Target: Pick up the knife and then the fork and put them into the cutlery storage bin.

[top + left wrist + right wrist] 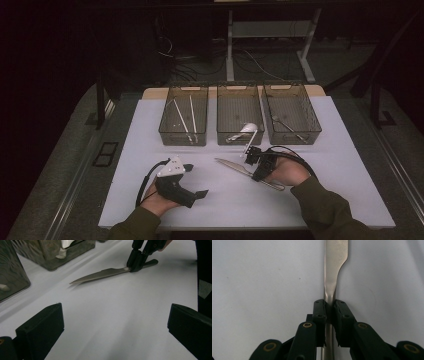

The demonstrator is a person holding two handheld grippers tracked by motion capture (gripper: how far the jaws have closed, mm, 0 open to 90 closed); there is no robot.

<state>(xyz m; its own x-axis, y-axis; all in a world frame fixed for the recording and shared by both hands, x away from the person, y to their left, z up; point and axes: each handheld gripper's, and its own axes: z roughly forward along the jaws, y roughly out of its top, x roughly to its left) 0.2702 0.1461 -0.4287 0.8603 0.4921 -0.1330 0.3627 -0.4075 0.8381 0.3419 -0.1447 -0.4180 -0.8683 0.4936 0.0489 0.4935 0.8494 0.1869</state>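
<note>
Grasp step: right gripper (256, 161) clenched on the knife (235, 166) at the blade-handle neck, knife flat on the white table (325, 165) in front of the middle bin (240, 120); left gripper (192, 182) released, idle, well apart; long axis diagonal, tip toward far-left, handle toward the person; next likely lift, keep level, carry to a bin.

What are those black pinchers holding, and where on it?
The right gripper pinches the knife at its neck, where handle meets blade. The left gripper is open, holding nothing.
</note>
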